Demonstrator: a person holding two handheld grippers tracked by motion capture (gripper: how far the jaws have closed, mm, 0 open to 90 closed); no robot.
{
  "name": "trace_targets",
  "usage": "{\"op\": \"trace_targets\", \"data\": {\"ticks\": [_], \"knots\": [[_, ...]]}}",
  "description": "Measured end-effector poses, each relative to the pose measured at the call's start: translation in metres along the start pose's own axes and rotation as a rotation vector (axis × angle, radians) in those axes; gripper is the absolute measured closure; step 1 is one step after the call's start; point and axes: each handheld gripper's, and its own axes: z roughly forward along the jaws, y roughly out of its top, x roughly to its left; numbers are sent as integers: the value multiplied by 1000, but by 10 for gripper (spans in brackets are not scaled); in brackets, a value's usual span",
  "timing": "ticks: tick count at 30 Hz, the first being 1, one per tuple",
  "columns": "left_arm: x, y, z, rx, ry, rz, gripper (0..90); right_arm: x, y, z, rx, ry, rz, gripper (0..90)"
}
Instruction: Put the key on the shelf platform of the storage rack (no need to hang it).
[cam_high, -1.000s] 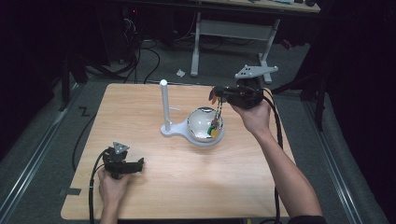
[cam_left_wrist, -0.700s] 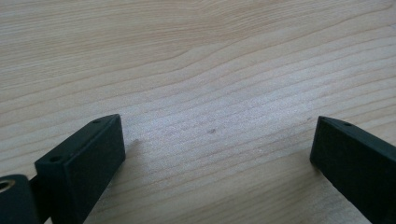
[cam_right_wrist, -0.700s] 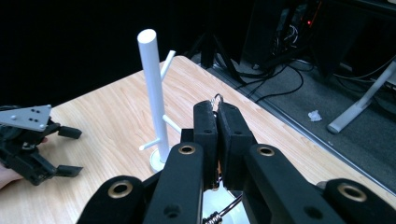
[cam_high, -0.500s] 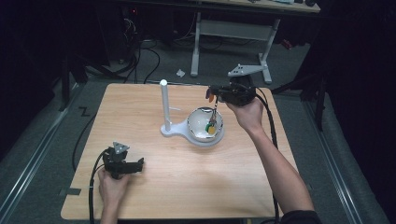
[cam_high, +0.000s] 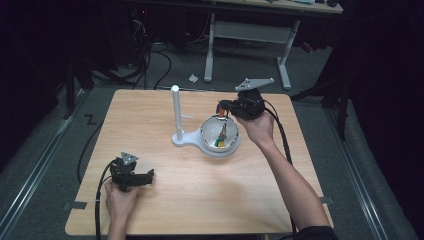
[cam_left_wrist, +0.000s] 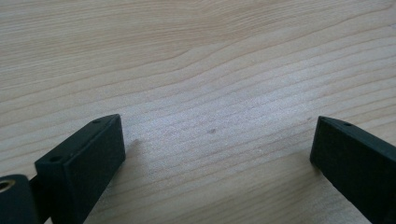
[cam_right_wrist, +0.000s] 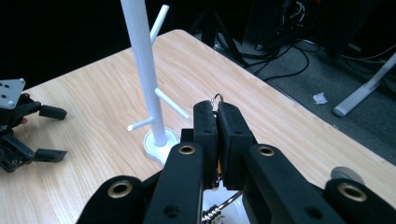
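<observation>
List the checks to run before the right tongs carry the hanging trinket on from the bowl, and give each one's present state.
1. Right tongs shut on the wire ring: ok.
2. Trinket clear of the bowl: not ok, its lower end hangs inside.
3. Trinket touching the bowl's floor: cannot tell.
4. Stand upright on the table: ok.
5. Peg bare: ok.
6. Left tongs open, well away from the stand: ok.

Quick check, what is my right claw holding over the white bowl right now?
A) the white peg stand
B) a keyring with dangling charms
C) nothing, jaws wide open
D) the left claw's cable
B: the right claw is pinched on a metal keyring, and its charms hang into the white bowl.
</observation>
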Motion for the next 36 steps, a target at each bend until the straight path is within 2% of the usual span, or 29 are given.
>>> {"op": "trace_targets", "data": {"ticks": [21,36], "knots": [[0,0,0,0,-1,2,35,3,-29,28,47,35,-2,871],[0,0,0,0,-1,2,35,-5,-58,44,82,31,20,871]]}}
